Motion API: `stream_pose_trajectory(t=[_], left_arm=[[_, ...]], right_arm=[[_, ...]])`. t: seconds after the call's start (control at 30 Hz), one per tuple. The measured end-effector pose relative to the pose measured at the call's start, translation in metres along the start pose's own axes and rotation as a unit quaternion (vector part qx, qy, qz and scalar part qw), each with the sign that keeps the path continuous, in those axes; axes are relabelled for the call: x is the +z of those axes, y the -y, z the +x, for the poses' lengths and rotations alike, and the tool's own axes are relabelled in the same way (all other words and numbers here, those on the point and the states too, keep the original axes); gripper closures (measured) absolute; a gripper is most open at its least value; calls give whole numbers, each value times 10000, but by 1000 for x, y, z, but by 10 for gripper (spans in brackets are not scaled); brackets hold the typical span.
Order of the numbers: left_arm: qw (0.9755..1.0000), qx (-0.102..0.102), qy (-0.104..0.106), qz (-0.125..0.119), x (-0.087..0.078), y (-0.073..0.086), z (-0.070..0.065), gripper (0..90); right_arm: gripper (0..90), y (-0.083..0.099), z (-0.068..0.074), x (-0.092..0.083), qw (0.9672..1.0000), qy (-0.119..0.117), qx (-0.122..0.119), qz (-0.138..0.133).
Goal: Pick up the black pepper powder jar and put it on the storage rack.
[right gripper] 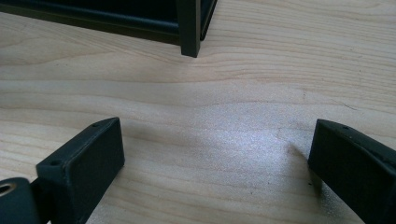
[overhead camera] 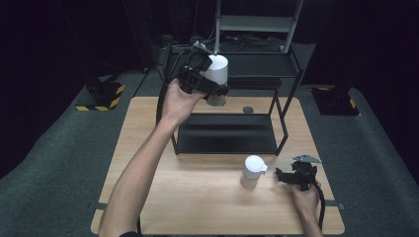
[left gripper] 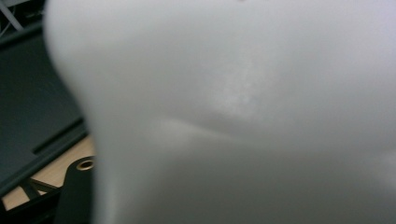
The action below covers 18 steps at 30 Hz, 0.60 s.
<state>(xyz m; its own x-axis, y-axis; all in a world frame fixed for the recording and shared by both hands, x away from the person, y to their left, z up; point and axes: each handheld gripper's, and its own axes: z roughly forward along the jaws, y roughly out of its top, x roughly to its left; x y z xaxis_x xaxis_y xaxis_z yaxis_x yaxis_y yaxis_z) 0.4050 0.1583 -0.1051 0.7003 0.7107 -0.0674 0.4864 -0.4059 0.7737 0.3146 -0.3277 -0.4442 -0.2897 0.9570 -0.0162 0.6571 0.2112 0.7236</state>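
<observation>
White cup clamped in left claw, lifted above black rack at table rear, second white cup standing just beside right claw, jaws wide, empty.

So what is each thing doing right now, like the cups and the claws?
Left claw: shut on the white cup, held up in the air.
White cup in the claw: upright, lifted above the black shelf.
Right claw: open, nothing between its jaws, low over the table.
Other white cup: standing upright on the table, lid on.
Black shelf: bottom tray bare.
</observation>
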Motion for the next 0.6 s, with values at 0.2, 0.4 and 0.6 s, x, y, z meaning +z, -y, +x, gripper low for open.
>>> stream_pose_trajectory(t=[0.2, 0.4, 0.6], left_arm=[[9998, -69, -176, 7, -6, -25, 1, 307], [9986, -259, -464, -23, -5, -41, 5, 307], [9970, -406, -666, -4, 3, -52, 12, 308]], right_arm=[[28, 0, 0, 0, 10000, -1, 2, -2], [28, 0, 0, 0, 10000, -2, 2, -2], [28, 0, 0, 0, 10000, -1, -6, 0]])
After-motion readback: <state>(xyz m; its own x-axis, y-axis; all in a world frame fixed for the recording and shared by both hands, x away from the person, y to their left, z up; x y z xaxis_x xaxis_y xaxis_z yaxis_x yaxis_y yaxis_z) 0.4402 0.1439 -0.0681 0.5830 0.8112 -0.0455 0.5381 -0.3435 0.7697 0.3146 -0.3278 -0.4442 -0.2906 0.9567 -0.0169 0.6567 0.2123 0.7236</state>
